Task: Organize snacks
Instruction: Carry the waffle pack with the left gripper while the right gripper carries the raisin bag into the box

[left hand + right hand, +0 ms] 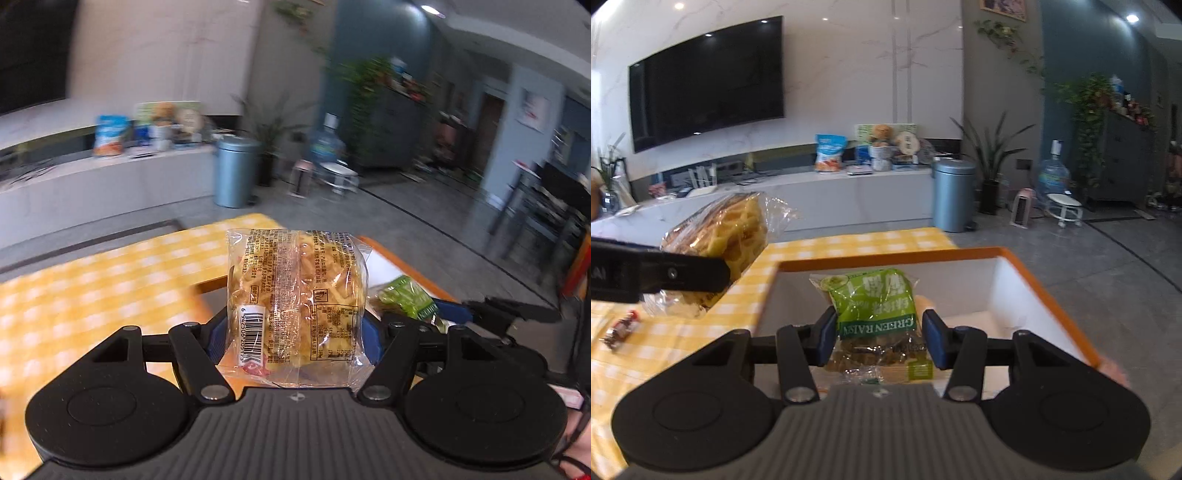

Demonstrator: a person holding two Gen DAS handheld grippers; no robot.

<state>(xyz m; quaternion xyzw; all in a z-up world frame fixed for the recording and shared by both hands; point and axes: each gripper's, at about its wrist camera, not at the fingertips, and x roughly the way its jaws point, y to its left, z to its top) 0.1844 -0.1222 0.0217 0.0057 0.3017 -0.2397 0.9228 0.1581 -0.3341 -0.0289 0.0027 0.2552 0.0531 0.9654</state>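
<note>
The raisin packet (877, 314) is clamped in the right hand-held gripper (879, 338) directly over the box (1045, 288), while the noodle packet (295, 295), clamped upright in the left hand-held gripper (291, 339), is held just left of it.

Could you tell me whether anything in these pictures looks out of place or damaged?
Only a small red wrapper lying loose on the yellow cloth, outside the box. The noodle pack and raisin bag look intact.

Raisin packet (875, 306) over the box (1052, 291), noodle packet (727, 236) left above the tablecloth (683, 332).
</note>
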